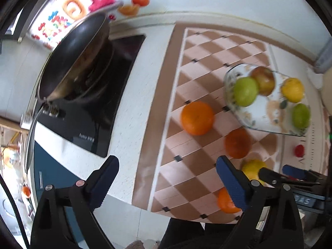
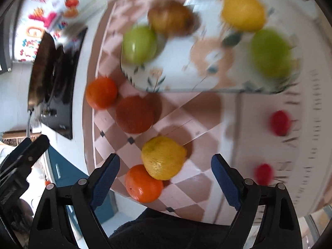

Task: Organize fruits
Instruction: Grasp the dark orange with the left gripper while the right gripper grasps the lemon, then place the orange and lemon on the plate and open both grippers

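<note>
A white kitchen counter carries, from left, a black hob [image 1: 99,95] with a tilted frying pan [image 1: 74,56], then a checked brown mat [image 1: 207,78]. The left gripper [image 1: 167,180] hangs wide open above bare mat, holding nothing. Two oranges [image 2: 101,93], a darker fruit, possibly a tangerine [image 2: 134,114], and a lemon [image 2: 162,157] lie loose; the right gripper [image 2: 165,180] gapes empty over the lemon. Further right, a floral tray [image 2: 186,83] holds four fruits.

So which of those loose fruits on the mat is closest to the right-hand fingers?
The yellow lemon, lying between the open fingers of the right gripper. It leans on an orange just below; the other oranges sit farther up the mat.
</note>
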